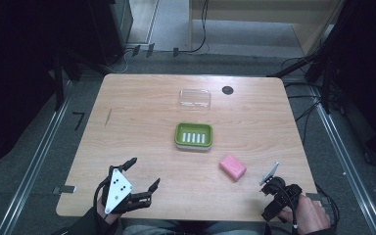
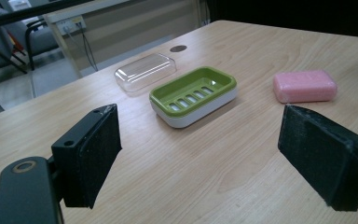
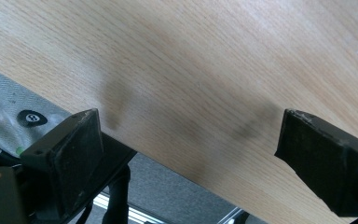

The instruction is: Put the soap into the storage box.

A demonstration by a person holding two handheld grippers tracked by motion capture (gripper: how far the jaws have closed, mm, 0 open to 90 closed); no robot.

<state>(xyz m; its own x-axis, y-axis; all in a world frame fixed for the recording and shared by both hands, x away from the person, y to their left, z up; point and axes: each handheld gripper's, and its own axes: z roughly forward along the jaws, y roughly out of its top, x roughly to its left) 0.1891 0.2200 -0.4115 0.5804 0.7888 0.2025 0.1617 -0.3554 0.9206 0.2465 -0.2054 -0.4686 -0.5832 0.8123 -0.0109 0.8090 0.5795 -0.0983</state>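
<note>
- Nothing is in hand yet: the left gripper (image 1: 143,173) hovers over the near left part of the table (image 1: 142,105) with its jaws spread wide and empty, and the right gripper (image 3: 186,154) sits at the near right corner, jaws also wide apart, looking down at bare wood and the table's edge.
- The pink soap bar (image 1: 232,167) lies flat on the wood, near the right gripper and just to the near right of the green soap dish (image 1: 193,135); the two are apart, not touching.
- The clear lid (image 1: 195,98) rests beyond the dish, towards the far edge, off the dish.
- I judge this to be the opening reach: the soap looks set to go into the dish, so the right gripper needs to turn towards the bar and straddle its short sides.
- Room is generous between soap and dish; the right gripper starts close to the near edge, so it should move inward.
</note>
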